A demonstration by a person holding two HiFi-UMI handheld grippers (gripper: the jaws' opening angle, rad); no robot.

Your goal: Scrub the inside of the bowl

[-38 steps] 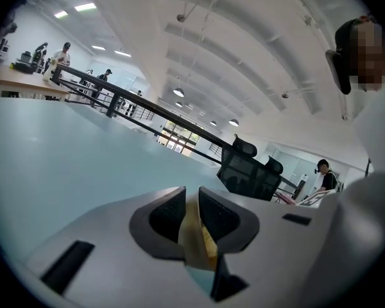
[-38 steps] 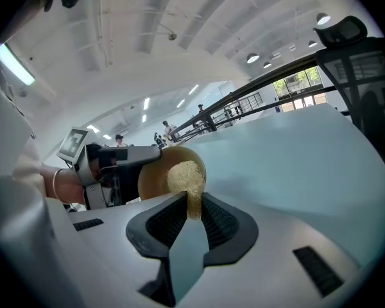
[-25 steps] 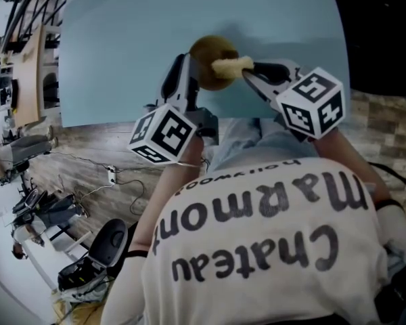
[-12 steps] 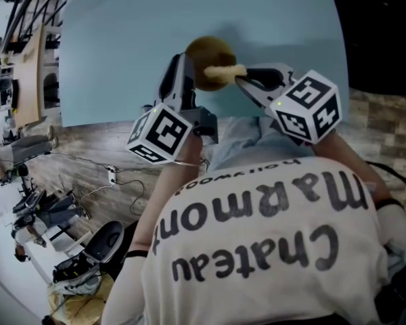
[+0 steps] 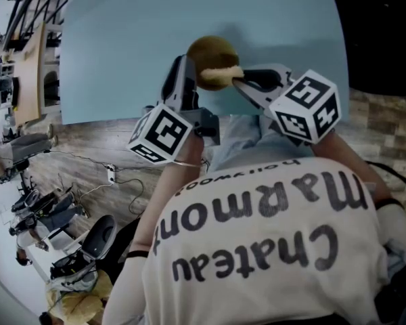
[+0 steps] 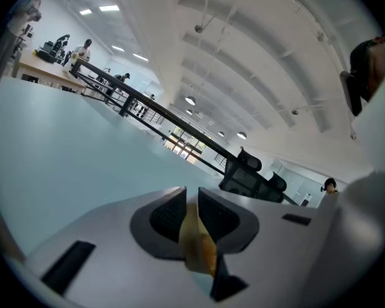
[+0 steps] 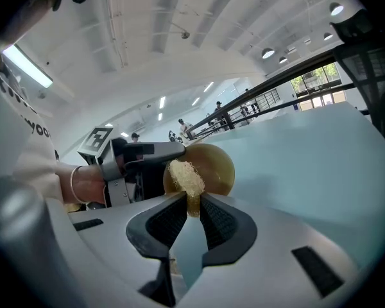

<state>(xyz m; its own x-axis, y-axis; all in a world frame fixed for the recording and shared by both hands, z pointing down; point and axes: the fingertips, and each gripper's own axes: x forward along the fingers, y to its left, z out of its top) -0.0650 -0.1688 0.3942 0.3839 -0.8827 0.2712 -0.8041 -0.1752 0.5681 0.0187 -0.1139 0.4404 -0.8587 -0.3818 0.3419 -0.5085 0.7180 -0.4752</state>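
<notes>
A golden-brown bowl [image 5: 212,49] is held tilted over the pale blue table [image 5: 122,46]. My left gripper [image 5: 187,66] is at its left side, shut on the rim. The thin yellowish bowl wall [image 6: 194,236] shows pinched between that gripper's pads, where my left gripper [image 6: 191,201] points across the table. My right gripper [image 5: 239,81] comes in from the right, shut on a pale fibrous scrubber [image 5: 222,75] that lies against the bowl's near side. In the right gripper view the scrubber [image 7: 187,178] sticks up from my right gripper [image 7: 191,205] in front of the bowl [image 7: 215,165].
The table's near edge runs just in front of my body, with wooden floor [image 5: 88,161] below it. Cables and office chairs [image 5: 88,256] lie on the floor at the lower left. Benches and railings stand beyond the table's far side [image 6: 115,88].
My right gripper has slid left and slightly toward me, dragging the scrubber across the bowl. The bowl and left gripper have shifted only a little.
</notes>
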